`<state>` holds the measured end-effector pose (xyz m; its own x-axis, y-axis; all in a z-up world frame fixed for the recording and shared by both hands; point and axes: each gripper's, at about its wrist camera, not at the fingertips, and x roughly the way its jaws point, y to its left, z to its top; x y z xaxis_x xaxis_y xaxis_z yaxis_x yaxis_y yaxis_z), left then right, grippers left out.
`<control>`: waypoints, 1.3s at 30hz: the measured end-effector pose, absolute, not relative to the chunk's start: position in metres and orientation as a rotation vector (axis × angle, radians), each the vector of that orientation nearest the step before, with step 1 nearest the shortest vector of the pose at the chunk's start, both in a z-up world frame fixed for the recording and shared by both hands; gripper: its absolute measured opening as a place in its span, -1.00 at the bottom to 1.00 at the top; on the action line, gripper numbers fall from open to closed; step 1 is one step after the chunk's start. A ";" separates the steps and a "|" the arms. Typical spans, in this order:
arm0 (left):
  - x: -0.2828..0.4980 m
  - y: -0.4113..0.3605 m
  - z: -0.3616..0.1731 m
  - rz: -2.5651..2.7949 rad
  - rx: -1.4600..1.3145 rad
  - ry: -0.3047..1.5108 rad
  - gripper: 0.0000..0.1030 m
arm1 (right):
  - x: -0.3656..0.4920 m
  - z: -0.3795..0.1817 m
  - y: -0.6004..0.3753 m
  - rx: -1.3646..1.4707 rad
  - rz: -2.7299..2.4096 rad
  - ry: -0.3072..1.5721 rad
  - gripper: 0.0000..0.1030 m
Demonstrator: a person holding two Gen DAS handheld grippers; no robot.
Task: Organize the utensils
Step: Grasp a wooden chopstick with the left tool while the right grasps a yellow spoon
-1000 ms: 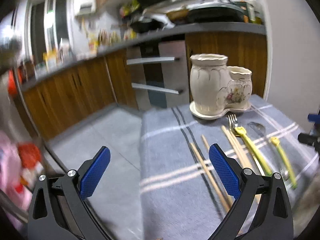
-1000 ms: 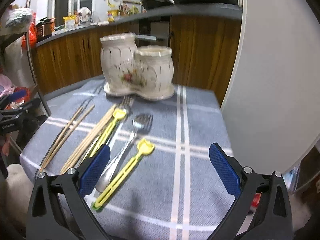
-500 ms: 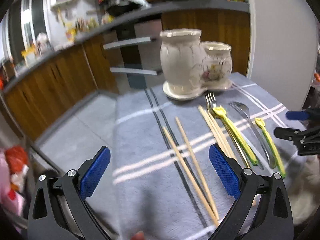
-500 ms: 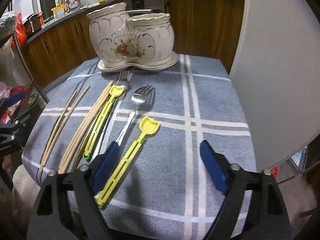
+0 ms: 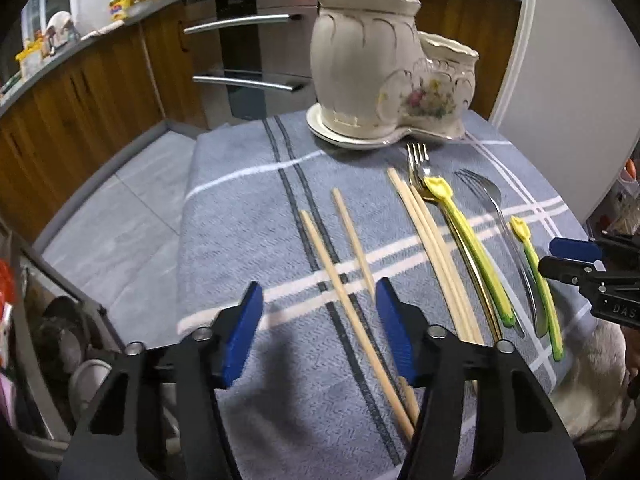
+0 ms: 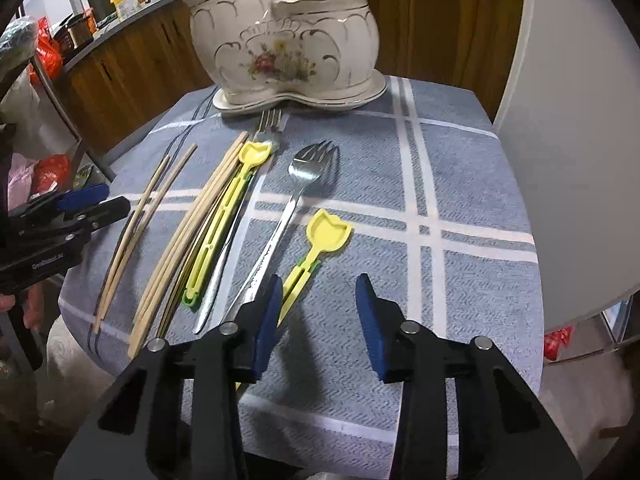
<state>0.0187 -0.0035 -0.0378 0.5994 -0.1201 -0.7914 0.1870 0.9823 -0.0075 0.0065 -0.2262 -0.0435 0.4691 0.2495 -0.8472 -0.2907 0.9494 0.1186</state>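
Observation:
A cream ceramic two-pot holder (image 5: 384, 80) (image 6: 280, 40) stands at the far end of the blue-grey cloth. In front of it lie two loose chopsticks (image 5: 344, 272) (image 6: 136, 224), a chopstick bundle (image 5: 432, 248), a long yellow utensil (image 5: 472, 248) over a fork (image 6: 268, 128), a metal spork (image 6: 308, 168) and a small yellow spoon (image 6: 326, 232). My left gripper (image 5: 319, 320) hangs over the loose chopsticks, jaws closing, with one stick running between the pads untouched. My right gripper (image 6: 318, 312) is closing too. The yellow spoon's handle runs under its left pad, and only cloth shows between the pads.
The cloth-covered table (image 6: 460, 160) ends close on all sides. A white panel (image 6: 580, 120) stands to the right. Wooden cabinets and a counter (image 5: 100, 80) lie beyond. Floor and a rack with dishes (image 5: 68, 340) sit below on the left.
Both grippers tipped down and came nearer the cloth. The left swung right over the loose chopsticks. Both sets of jaws narrowed from wide open.

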 end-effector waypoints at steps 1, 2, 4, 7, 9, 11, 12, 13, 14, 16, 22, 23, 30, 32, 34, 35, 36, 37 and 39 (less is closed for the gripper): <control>0.020 -0.004 -0.040 -0.179 0.079 0.921 0.01 | 0.007 -0.044 -0.226 -0.041 0.334 1.034 -0.29; 0.021 -0.005 -0.042 -0.180 0.080 0.931 -0.09 | 0.007 -0.044 -0.224 -0.048 0.334 1.033 -0.29; 0.021 -0.005 -0.045 -0.180 0.089 0.944 -0.19 | 0.006 -0.043 -0.221 -0.078 0.336 1.025 -0.31; 0.023 -0.001 -0.048 -0.191 0.075 0.959 -0.25 | 0.007 -0.042 -0.220 -0.113 0.323 1.009 -0.34; 0.026 -0.002 -0.048 -0.187 0.085 0.959 -0.25 | 0.012 -0.041 -0.222 -0.127 0.292 0.998 -0.38; 0.030 -0.004 -0.048 -0.190 0.100 0.957 -0.26 | 0.020 -0.041 -0.227 -0.109 0.284 1.000 -0.38; 0.033 -0.006 -0.048 -0.189 0.106 0.956 -0.26 | 0.022 -0.040 -0.229 -0.096 0.282 0.999 -0.38; 0.034 -0.005 -0.049 -0.189 0.105 0.956 -0.26 | 0.021 -0.037 -0.231 -0.076 0.291 0.999 -0.38; 0.035 -0.005 -0.048 -0.192 0.097 0.962 -0.26 | 0.020 -0.035 -0.231 -0.067 0.300 0.997 -0.38; 0.032 -0.003 -0.047 -0.216 0.078 0.973 -0.26 | 0.015 -0.032 -0.229 -0.064 0.319 1.003 -0.37; 0.024 -0.004 -0.048 -0.235 0.084 0.980 -0.26 | 0.007 -0.041 -0.221 -0.042 0.353 1.057 -0.37; 0.024 -0.005 -0.048 -0.236 0.082 0.980 -0.26 | 0.006 -0.041 -0.220 -0.033 0.354 1.055 -0.37; 0.027 -0.009 -0.049 -0.242 0.096 0.972 -0.26 | 0.009 -0.045 -0.209 -0.113 0.338 1.058 -0.38; 0.028 -0.009 -0.050 -0.251 0.098 0.970 -0.27 | 0.011 -0.045 -0.208 -0.162 0.337 1.054 -0.49; 0.029 -0.009 -0.049 -0.259 0.107 0.973 -0.31 | 0.015 -0.045 -0.210 -0.176 0.342 1.062 -0.61; 0.029 -0.008 -0.049 -0.259 0.112 0.974 -0.43 | 0.018 -0.044 -0.213 -0.183 0.342 1.064 -0.64; 0.030 -0.007 -0.049 -0.258 0.120 0.976 -0.48 | 0.021 -0.045 -0.216 -0.187 0.334 1.065 -0.68; 0.030 -0.005 -0.049 -0.261 0.117 0.979 -0.53 | 0.024 -0.045 -0.219 -0.189 0.327 1.068 -0.68; 0.032 0.000 -0.048 -0.269 0.093 0.990 -0.54 | 0.026 -0.044 -0.225 -0.184 0.330 1.084 -0.68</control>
<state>0.0317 0.0001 -0.0477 0.5183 -0.1821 -0.8356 0.2663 0.9629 -0.0446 0.0255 -0.2245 -0.0441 0.4258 0.1727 -0.8882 -0.3514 0.9361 0.0136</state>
